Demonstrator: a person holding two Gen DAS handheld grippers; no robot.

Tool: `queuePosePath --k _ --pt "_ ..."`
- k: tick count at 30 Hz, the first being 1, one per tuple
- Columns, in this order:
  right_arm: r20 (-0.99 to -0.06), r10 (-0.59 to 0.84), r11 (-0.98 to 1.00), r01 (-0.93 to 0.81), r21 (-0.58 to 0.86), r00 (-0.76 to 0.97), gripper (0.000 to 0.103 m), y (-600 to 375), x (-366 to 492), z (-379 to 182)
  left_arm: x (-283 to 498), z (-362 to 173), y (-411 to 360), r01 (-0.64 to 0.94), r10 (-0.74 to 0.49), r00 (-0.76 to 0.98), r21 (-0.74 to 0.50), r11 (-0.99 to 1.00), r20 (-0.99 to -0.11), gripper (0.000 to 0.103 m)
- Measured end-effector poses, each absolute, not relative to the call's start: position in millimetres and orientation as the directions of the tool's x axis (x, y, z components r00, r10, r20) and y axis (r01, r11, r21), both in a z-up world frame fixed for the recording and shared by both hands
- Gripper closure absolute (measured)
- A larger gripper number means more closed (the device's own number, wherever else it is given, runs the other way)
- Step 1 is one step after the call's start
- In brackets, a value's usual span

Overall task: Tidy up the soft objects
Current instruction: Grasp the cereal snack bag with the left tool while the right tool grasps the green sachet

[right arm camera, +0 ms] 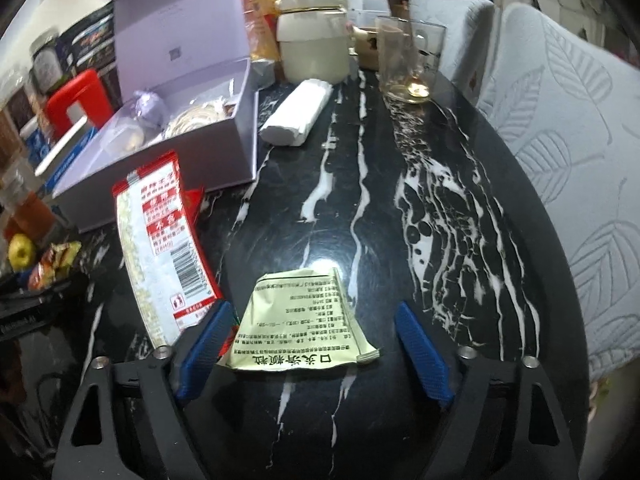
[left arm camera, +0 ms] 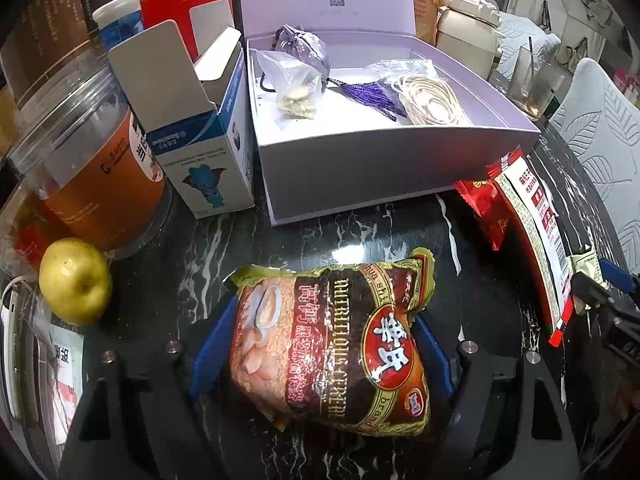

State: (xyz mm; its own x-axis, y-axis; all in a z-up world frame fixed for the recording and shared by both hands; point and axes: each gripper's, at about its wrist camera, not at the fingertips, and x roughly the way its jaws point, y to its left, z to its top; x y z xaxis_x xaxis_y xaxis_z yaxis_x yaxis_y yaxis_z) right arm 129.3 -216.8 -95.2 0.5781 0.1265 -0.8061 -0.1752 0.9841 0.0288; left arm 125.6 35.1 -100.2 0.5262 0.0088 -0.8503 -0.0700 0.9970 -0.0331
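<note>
In the left wrist view my left gripper [left arm camera: 322, 344] has its blue fingers against both sides of a brown and gold cereal packet [left arm camera: 332, 348], shut on it above the black marble table [left arm camera: 360, 224]. An open lilac box [left arm camera: 360, 160] stands beyond, holding a purple pouch [left arm camera: 304, 48], a clear bag [left arm camera: 296, 88] and a coil of cord [left arm camera: 432, 100]. In the right wrist view my right gripper [right arm camera: 312, 344] is open around a pale green sachet [right arm camera: 300, 320] lying flat on the table [right arm camera: 400, 160]. A long red and white packet [right arm camera: 164, 248] lies left of it, near the lilac box [right arm camera: 168, 148].
In the left wrist view a green apple [left arm camera: 74, 280], an orange jar [left arm camera: 92, 168] and a blue-white carton [left arm camera: 200, 152] stand left. In the right wrist view a cream pot [right arm camera: 312, 40], a glass [right arm camera: 412, 64] and a white roll [right arm camera: 298, 112] sit far; padded chairs [right arm camera: 560, 120] stand right.
</note>
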Motion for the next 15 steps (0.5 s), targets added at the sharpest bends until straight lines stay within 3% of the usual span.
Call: queuePosePath --k 1,3,4,5,10,15 --pt "-0.807 0.109 0.983 -0.185 0.0 0.58 0.033 -214 128 -96 125 -100 36 -0.075 0.007 0.529 -0.039 0.996 -0.848 0.022" --pt "-0.806 0.094 0.982 -0.189 -0.023 0.585 0.035 -212 125 -96 125 -100 37 -0.087 0.014 0.542 -0.039 0.995 -0.84 0.025" --pt "-0.802 0.094 0.982 -0.188 -0.024 0.589 0.045 -212 123 -96 124 -100 36 -0.083 0.024 0.545 -0.026 0.996 -0.838 0.027" --pt "-0.8 0.095 0.981 -0.194 -0.027 0.592 0.047 -211 122 -95 120 -99 36 -0.079 0.023 0.548 -0.024 0.997 -0.836 0.029" --pt "-0.801 0.107 0.976 -0.215 -0.028 0.59 0.054 -208 117 -93 115 -95 34 -0.065 0.013 0.555 -0.028 0.998 -0.832 0.041" --pt "-0.799 0.13 0.979 -0.203 0.01 0.587 0.055 -215 108 -92 101 -91 29 -0.038 -0.018 0.566 -0.048 0.998 -0.824 0.043"
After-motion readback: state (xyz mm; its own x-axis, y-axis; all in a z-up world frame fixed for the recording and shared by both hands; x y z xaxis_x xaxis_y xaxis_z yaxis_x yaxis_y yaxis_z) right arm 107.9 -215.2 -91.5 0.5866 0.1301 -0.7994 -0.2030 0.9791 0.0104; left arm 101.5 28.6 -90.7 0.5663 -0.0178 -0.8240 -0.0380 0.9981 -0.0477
